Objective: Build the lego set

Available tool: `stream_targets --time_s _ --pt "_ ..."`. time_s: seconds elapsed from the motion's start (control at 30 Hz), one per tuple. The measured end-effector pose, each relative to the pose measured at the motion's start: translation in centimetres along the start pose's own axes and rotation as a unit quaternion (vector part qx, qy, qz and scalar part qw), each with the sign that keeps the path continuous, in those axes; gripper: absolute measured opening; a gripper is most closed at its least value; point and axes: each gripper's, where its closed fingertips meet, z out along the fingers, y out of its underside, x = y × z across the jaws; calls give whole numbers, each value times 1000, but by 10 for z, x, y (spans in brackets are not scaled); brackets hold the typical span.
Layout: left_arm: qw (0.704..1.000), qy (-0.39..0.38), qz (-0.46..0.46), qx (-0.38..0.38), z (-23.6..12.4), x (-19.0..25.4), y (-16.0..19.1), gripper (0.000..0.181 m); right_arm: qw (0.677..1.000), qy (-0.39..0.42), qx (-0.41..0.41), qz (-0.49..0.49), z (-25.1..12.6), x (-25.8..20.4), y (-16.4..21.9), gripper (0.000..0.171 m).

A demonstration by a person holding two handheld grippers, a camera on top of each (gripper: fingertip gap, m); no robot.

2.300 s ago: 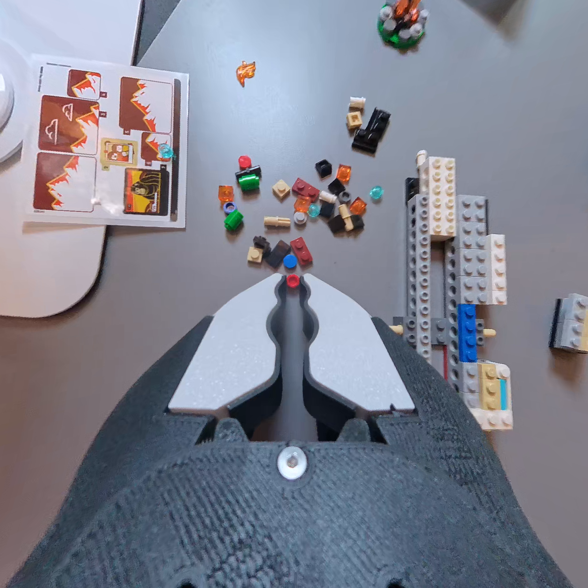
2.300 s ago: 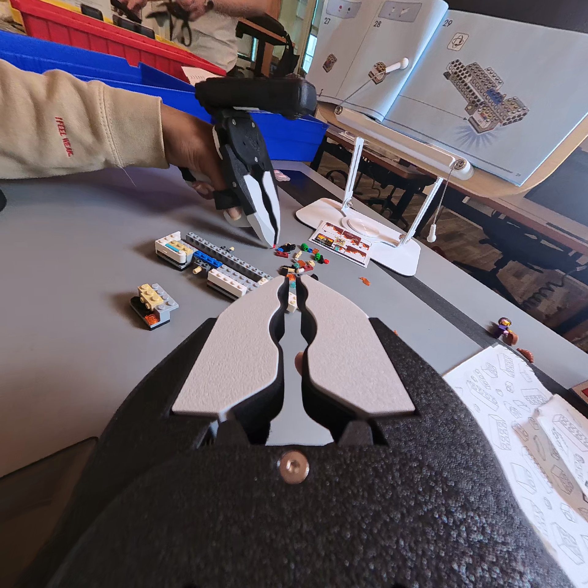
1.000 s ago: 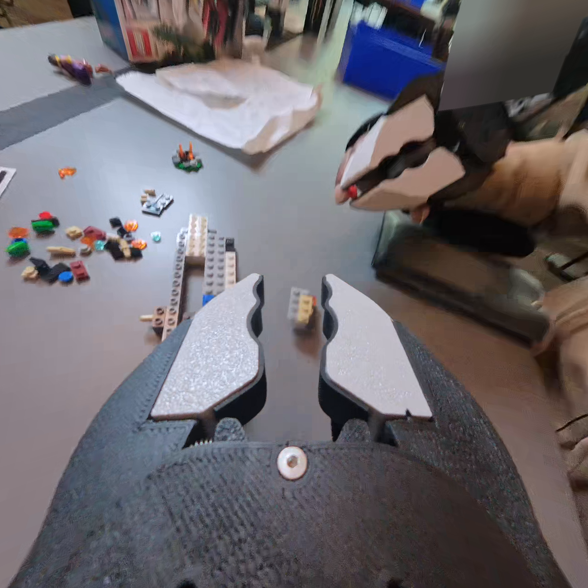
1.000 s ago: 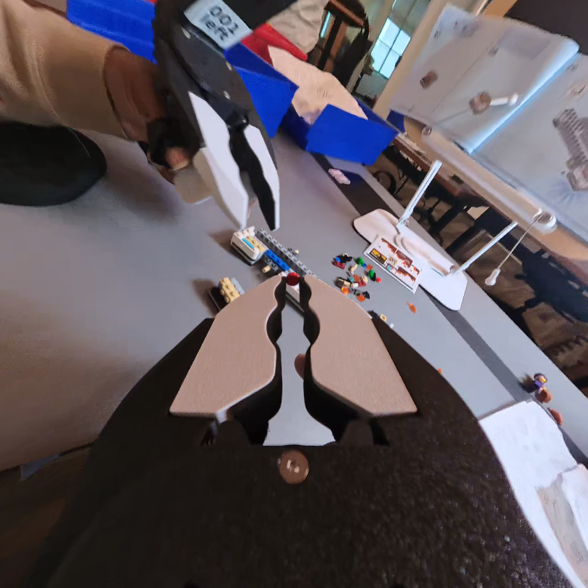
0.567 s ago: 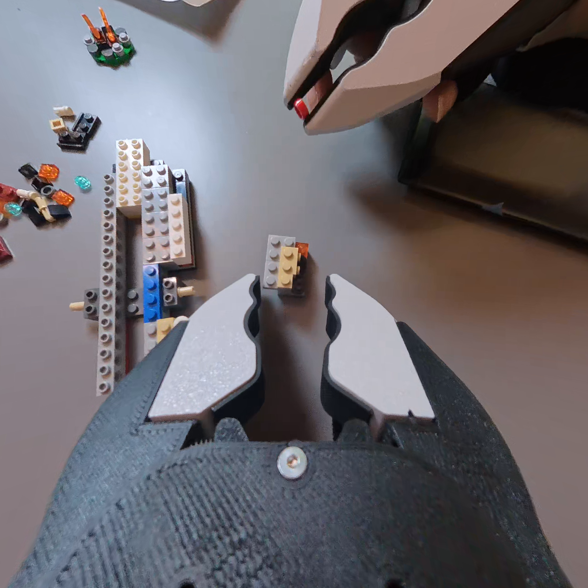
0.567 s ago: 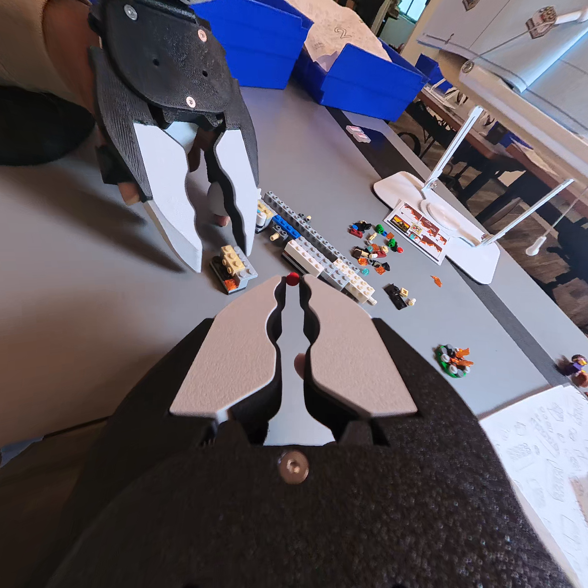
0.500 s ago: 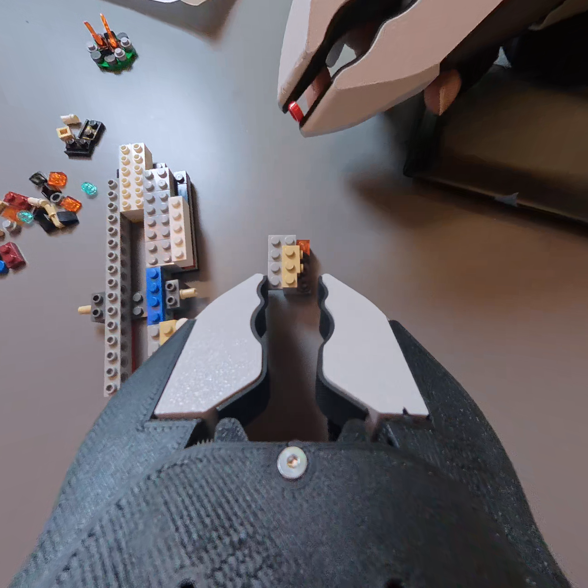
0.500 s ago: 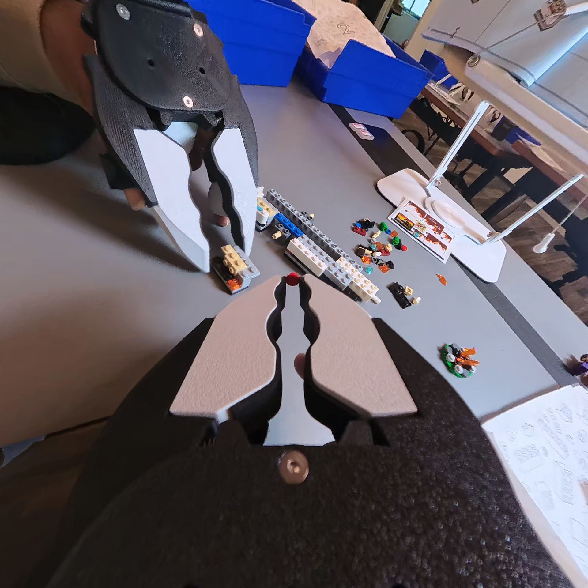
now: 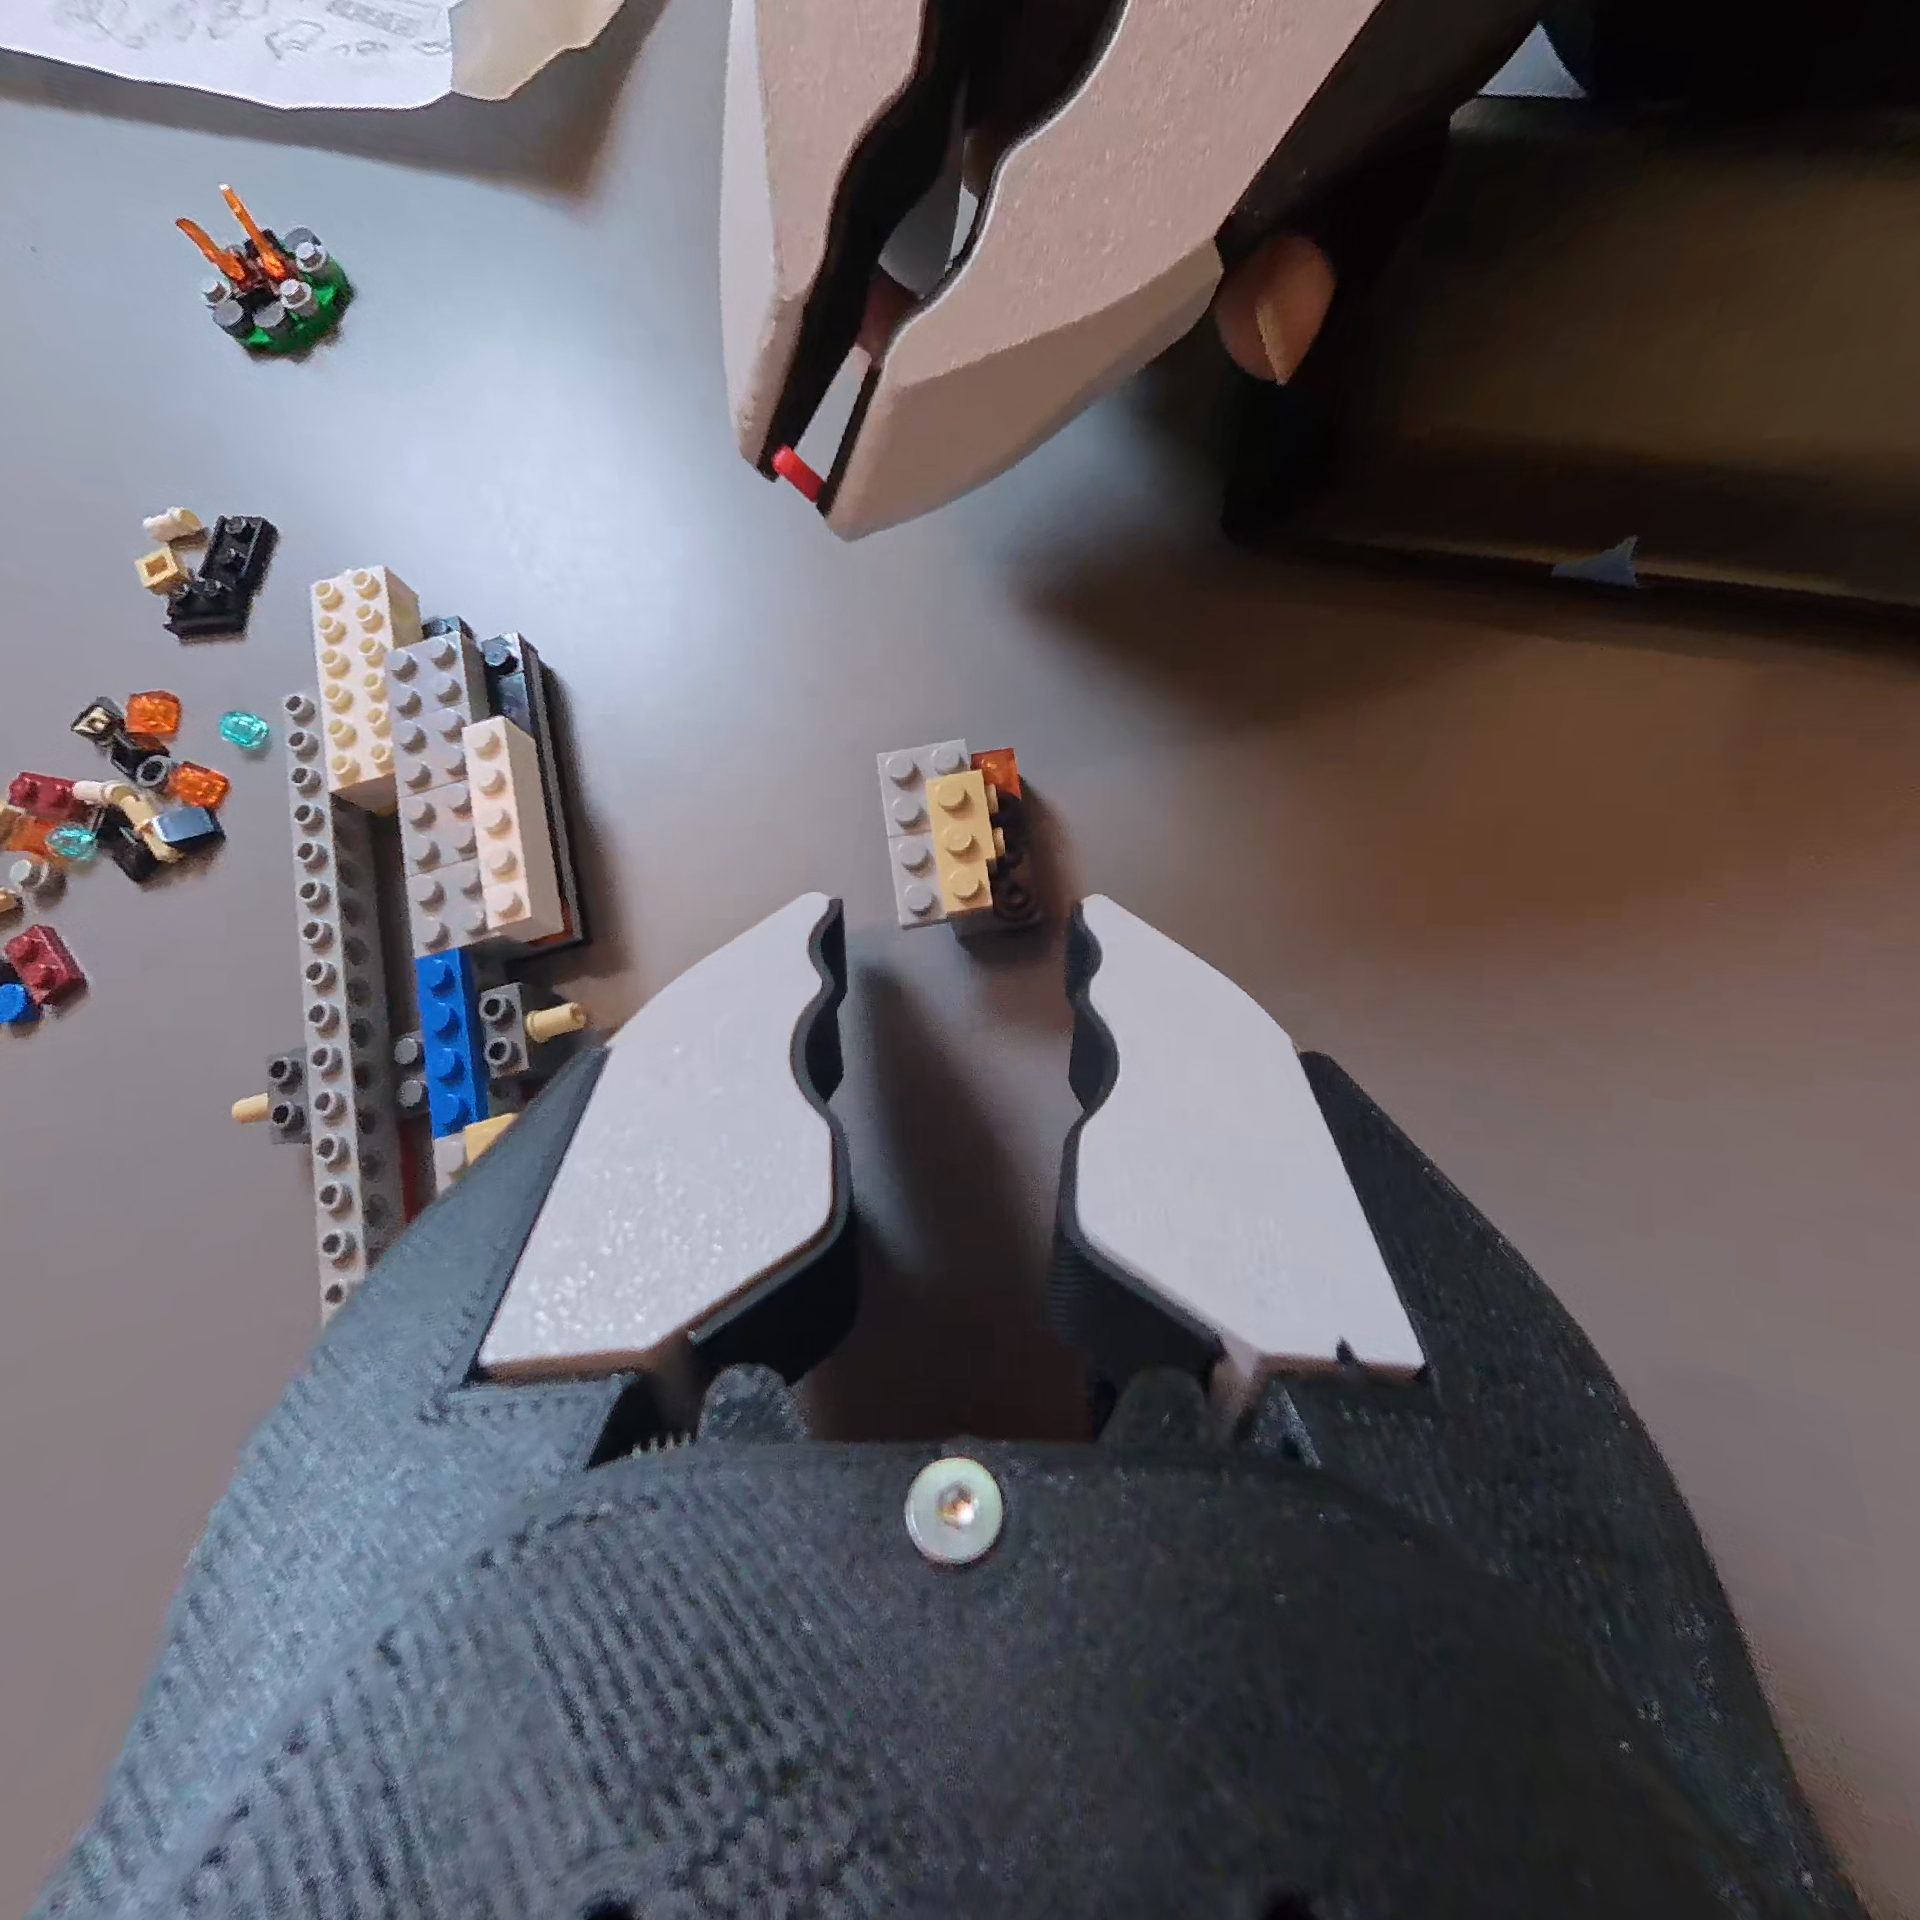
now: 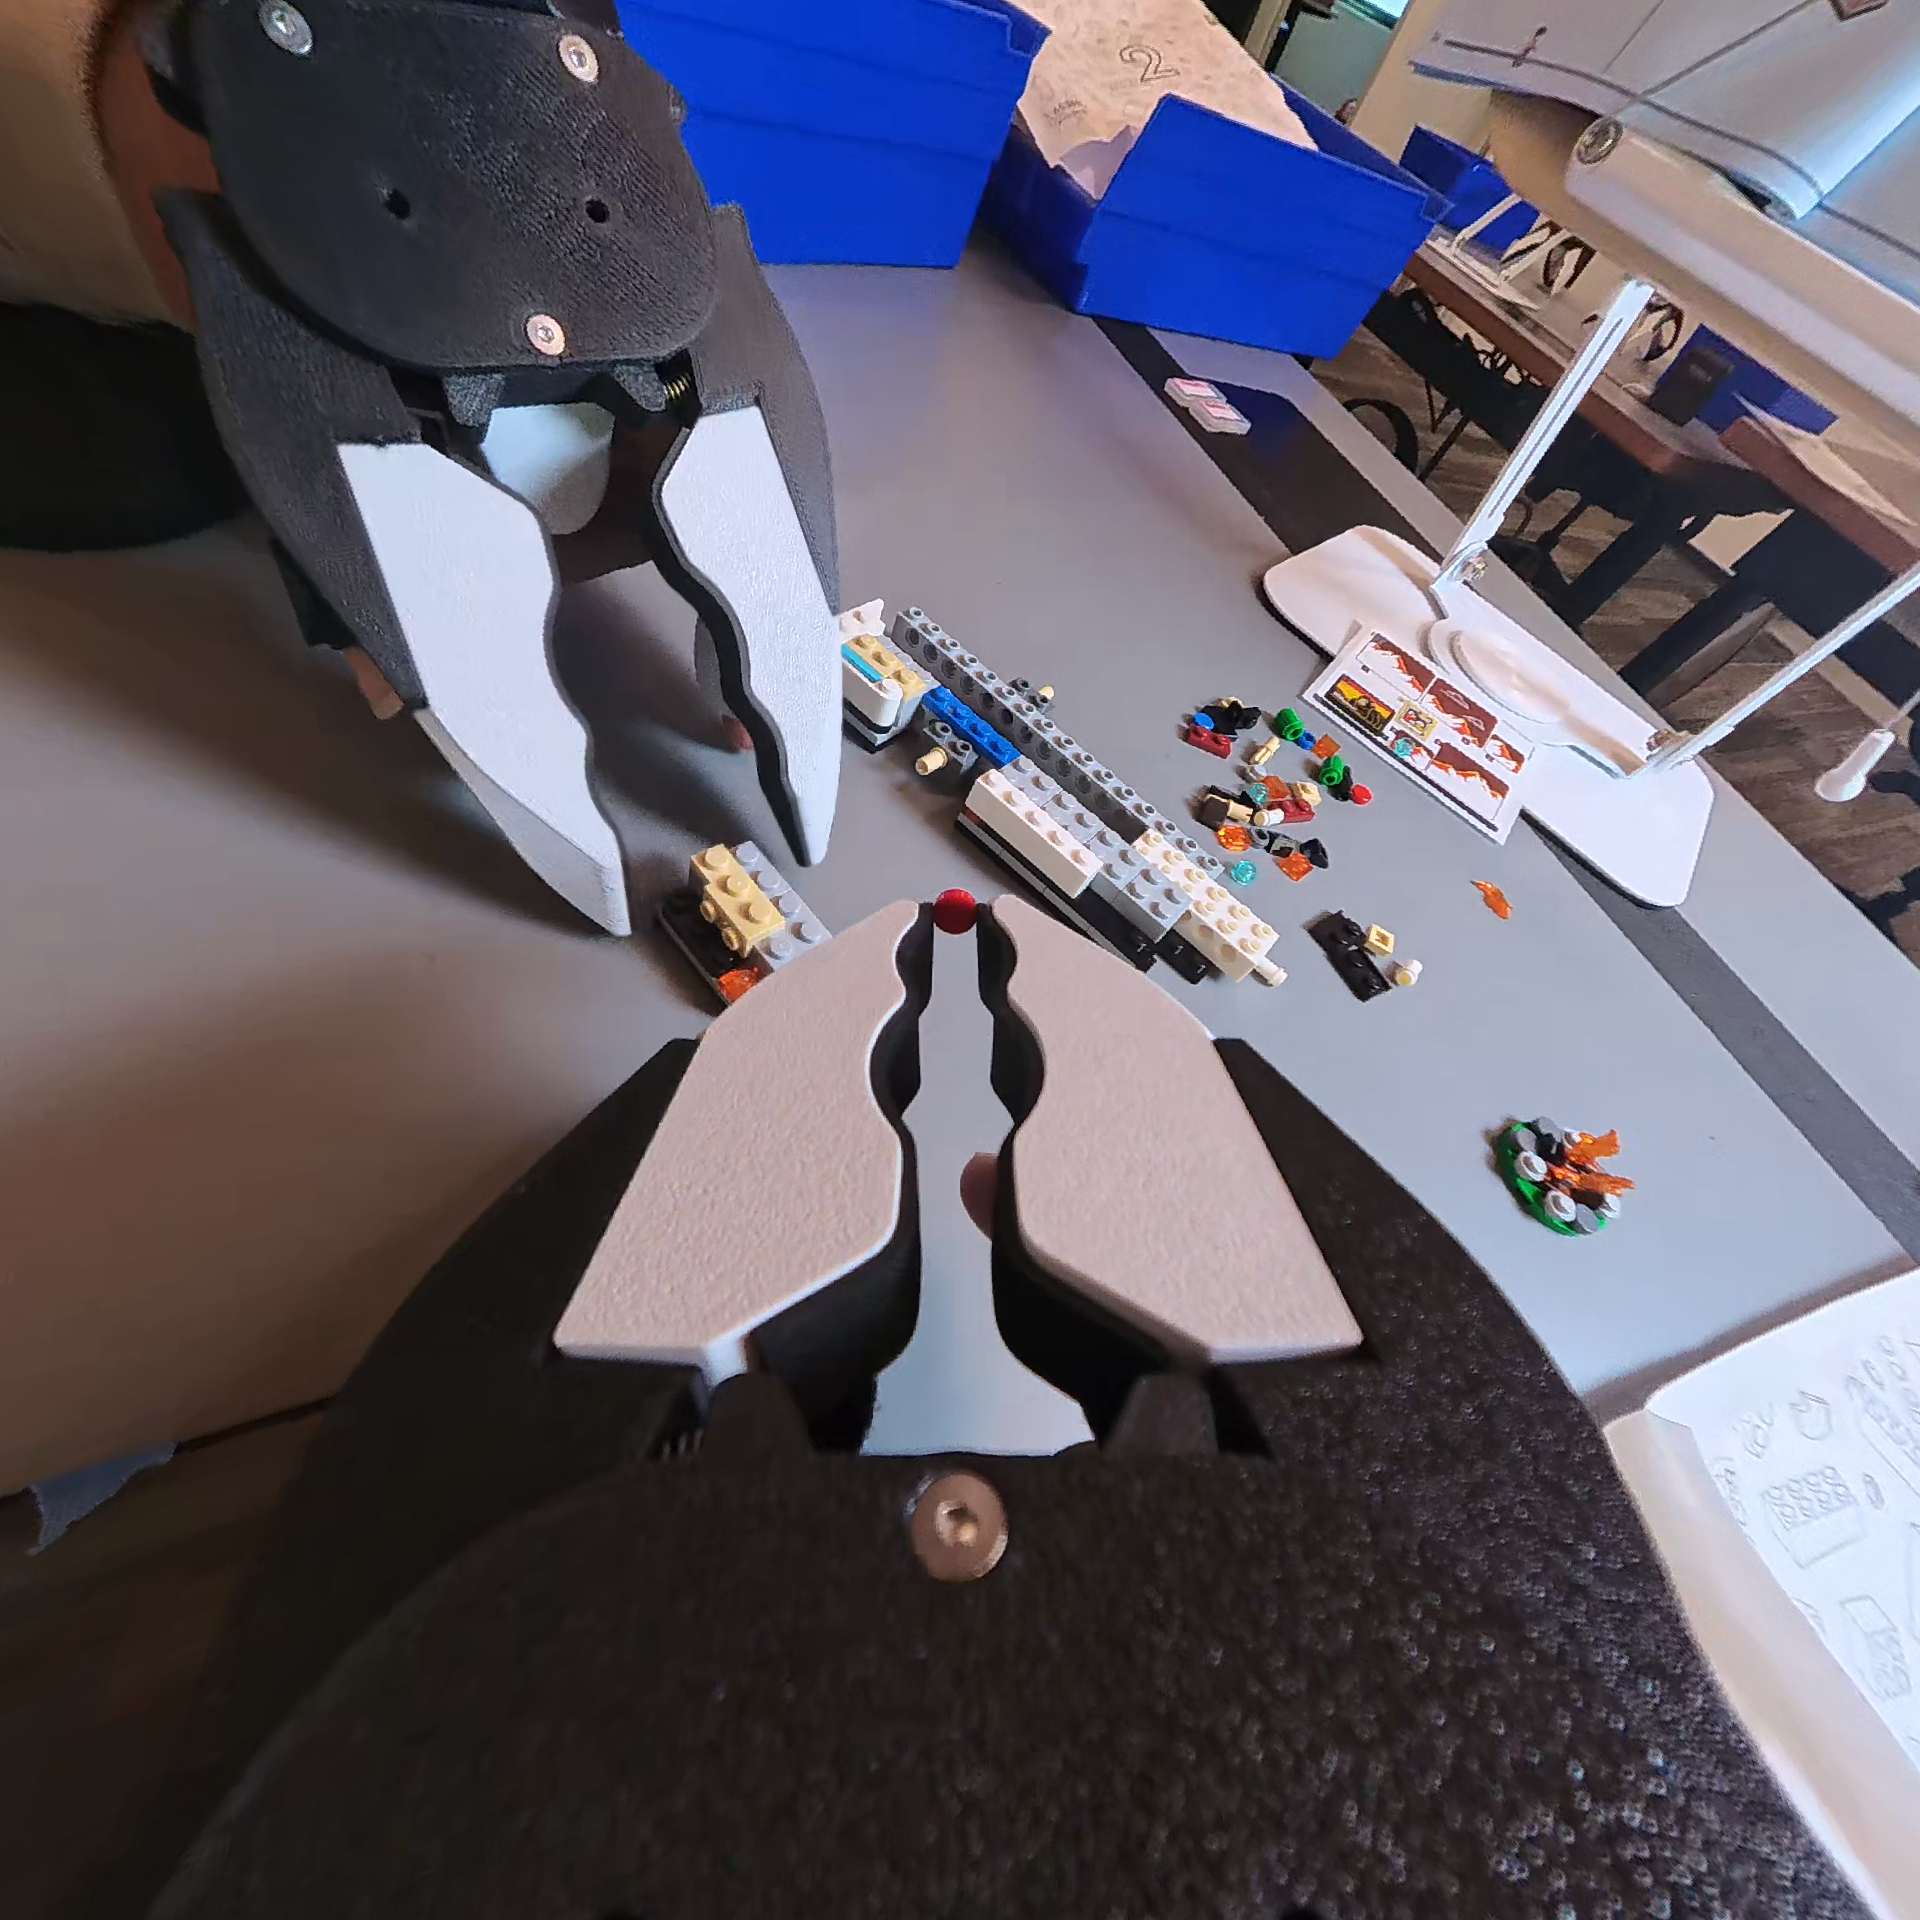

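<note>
Table: plain grey top (image 10: pixel 1039 436), with blue bins (image 10: pixel 1195 187) lined up along the far edge and a white stand (image 10: pixel 1496 727) off to the side.

Landmark: the small grey-and-tan brick block (image 9: pixel 951 836), sitting by itself on the table, studs up, with an orange bit on one corner.

Left gripper (image 9: pixel 956 914): claw spread wide and holding nothing, tips low over the table on either side of the near end of the small block. Can't tell if the fingers actually touch it.

Right gripper (image 10: pixel 953 912): clenched on a tiny red round stud (image 10: pixel 953 910), pinched right at the fingertips. From the left wrist view it hangs above the table just beyond the far end of the small block, not touching it.

Long build (image 9: pixel 416 831): grey, white and blue strip lying flat beside the small block, clearly apart from it.

Loose pieces (image 10: pixel 1273 795): a little scatter of red, green, orange, black and tan bits past the long build, farther from the small block.

Green disc with orange flames (image 10: pixel 1558 1174): well away from the small block, on its own.

Sticker sheet (image 10: pixel 1418 732): lying on the foot of the white stand, beyond the loose pieces.
</note>
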Motion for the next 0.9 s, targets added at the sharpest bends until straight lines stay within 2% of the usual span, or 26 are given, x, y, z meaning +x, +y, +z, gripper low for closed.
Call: stream_targets --time_s 0.1,0.33,0.4,0.63,0.9 --pt "999 -2 37 13 -4 3 -3 42 1000 3 2 1 -1 1 -1 8" --pt "992 10 111 63 -12 19 -21 29 1000 -2 7 0 -3 1 -2 8" --pt "994 3 106 40 -8 15 -14 36 1000 -6 6 -5 -3 -1 -2 8" --pt "996 4 84 35 -3 10 -9 36 1000 -17 5 -14 -3 -5 -2 8" --pt "998 5 66 18 2 7 -3 27 999 -46 -11 -14 0 -15 2 8"
